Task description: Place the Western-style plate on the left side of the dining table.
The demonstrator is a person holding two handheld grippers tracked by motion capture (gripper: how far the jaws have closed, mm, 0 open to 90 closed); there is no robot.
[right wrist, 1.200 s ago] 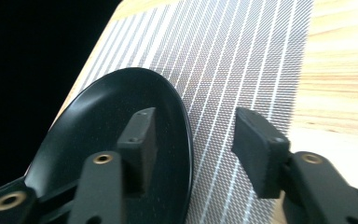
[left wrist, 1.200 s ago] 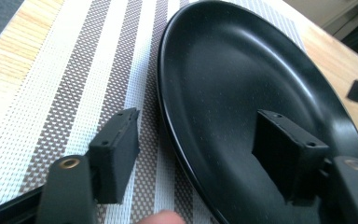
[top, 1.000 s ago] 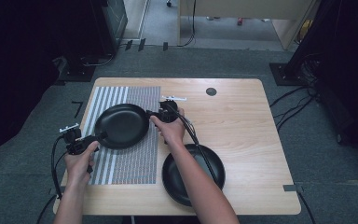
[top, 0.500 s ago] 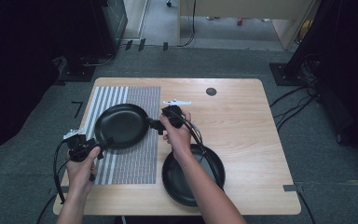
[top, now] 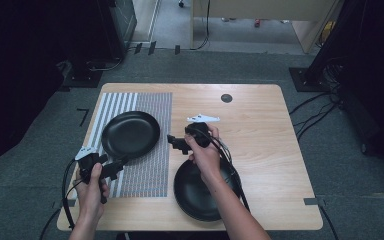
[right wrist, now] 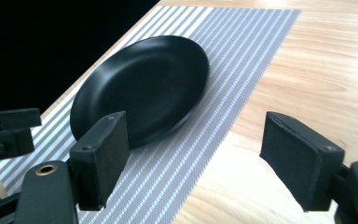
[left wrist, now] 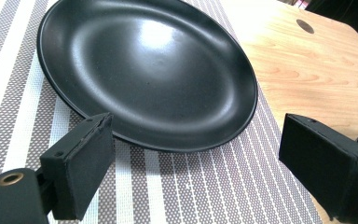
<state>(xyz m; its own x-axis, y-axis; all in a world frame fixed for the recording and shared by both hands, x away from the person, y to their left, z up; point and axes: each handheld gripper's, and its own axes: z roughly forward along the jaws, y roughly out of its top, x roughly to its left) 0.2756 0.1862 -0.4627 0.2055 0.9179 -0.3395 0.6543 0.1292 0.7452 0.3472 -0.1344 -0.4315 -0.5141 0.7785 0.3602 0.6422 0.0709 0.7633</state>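
A black plate (top: 130,134) lies on the striped grey placemat (top: 150,170) at the table's left. My left gripper (top: 120,165) hovers just off the plate's near-left rim, open, its jaws just opened wider with nothing between them. In the left gripper view the plate (left wrist: 154,70) lies beyond the gripper (left wrist: 196,158). My right gripper (top: 173,142) sits to the right of the plate, over the mat's edge, open; its jaws have just been opening and hold nothing. The right gripper view shows the plate (right wrist: 144,86) ahead of the gripper (right wrist: 200,158).
A second black plate (top: 190,195) rests on bare wood near the table's front edge, partly under the right forearm. A dark round hole (top: 226,98) marks the wooden table (top: 265,130) at the back. Cables trail from both grippers.
Both grippers have drawn back from the plate's rims toward the near side, with jaws now apart. The plate stays flat on the placemat.
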